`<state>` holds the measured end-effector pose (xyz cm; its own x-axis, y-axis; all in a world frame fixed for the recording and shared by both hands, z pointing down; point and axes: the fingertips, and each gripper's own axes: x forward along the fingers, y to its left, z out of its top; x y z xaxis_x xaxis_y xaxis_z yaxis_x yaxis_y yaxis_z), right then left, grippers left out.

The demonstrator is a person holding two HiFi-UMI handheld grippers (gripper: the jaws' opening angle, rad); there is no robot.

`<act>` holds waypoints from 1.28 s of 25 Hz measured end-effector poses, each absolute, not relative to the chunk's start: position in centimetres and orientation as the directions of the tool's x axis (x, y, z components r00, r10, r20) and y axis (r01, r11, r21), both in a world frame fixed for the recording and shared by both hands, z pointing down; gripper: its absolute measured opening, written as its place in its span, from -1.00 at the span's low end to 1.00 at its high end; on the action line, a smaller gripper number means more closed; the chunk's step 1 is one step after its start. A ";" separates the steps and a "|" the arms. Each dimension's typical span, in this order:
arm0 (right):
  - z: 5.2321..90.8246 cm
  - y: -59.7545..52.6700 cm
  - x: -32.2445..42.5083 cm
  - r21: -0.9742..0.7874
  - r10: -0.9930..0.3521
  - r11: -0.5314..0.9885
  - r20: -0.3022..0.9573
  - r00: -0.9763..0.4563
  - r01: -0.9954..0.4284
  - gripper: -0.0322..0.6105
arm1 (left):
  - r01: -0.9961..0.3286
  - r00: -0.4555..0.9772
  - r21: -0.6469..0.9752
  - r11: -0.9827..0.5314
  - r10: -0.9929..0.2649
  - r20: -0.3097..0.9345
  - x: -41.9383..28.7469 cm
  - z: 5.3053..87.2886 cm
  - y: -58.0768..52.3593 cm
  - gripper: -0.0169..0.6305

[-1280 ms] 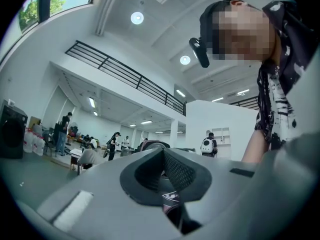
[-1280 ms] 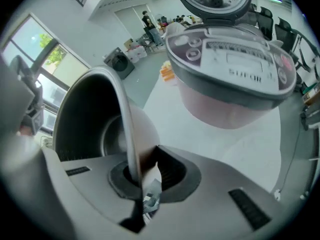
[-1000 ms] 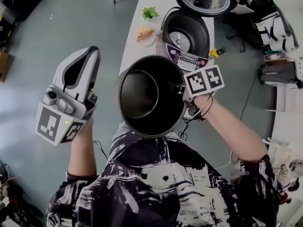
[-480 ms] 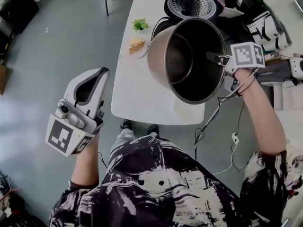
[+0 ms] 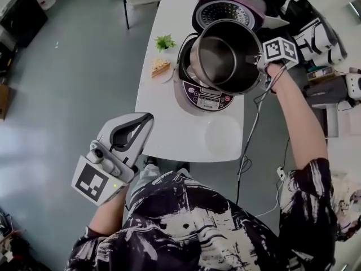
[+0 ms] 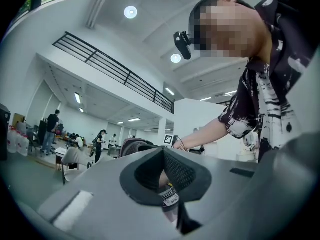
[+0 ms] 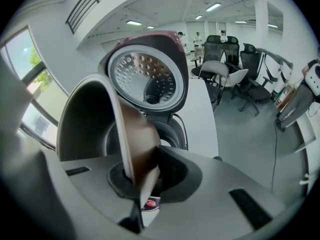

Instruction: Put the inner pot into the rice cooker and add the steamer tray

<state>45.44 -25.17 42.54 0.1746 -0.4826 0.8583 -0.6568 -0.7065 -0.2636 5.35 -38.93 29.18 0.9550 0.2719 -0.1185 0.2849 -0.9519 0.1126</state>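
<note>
The dark metal inner pot hangs tilted just above the open rice cooker, whose lid stands up behind it. My right gripper is shut on the pot's right rim. In the right gripper view the pot wall runs between the jaws of the right gripper, with the cooker's opening below and the lid beyond. A pale round steamer tray lies on the white table in front of the cooker. My left gripper is shut and holds nothing, off the table's near left corner.
A small plate with a sandwich and a green plant sit left of the cooker. A cable hangs off the table's right side. Chairs and equipment crowd the far right.
My right gripper carried the pot up and away from my body to above the cooker. The left gripper drifted right, toward the table's near corner.
</note>
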 end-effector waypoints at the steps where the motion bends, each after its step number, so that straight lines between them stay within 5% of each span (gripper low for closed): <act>1: 43.4 -25.4 45.8 -0.270 -0.479 -0.713 0.862 0.168 -0.647 -0.86 | 0.289 0.954 0.109 -0.951 0.277 -0.113 5.6 29.3 -38.7 -0.93; 32: 56.4 -25.8 49.2 -0.137 -0.253 -0.833 0.956 0.150 -0.537 -0.86 | 0.419 0.908 0.080 -0.905 0.418 -0.025 15.1 31.9 -36.7 -0.93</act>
<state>49.23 -25.83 56.35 0.1502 -0.2535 0.9556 -0.5365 -0.8327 -0.1366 15.11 -36.66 31.94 0.9081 0.4179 -0.0248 0.4185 -0.9047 0.0799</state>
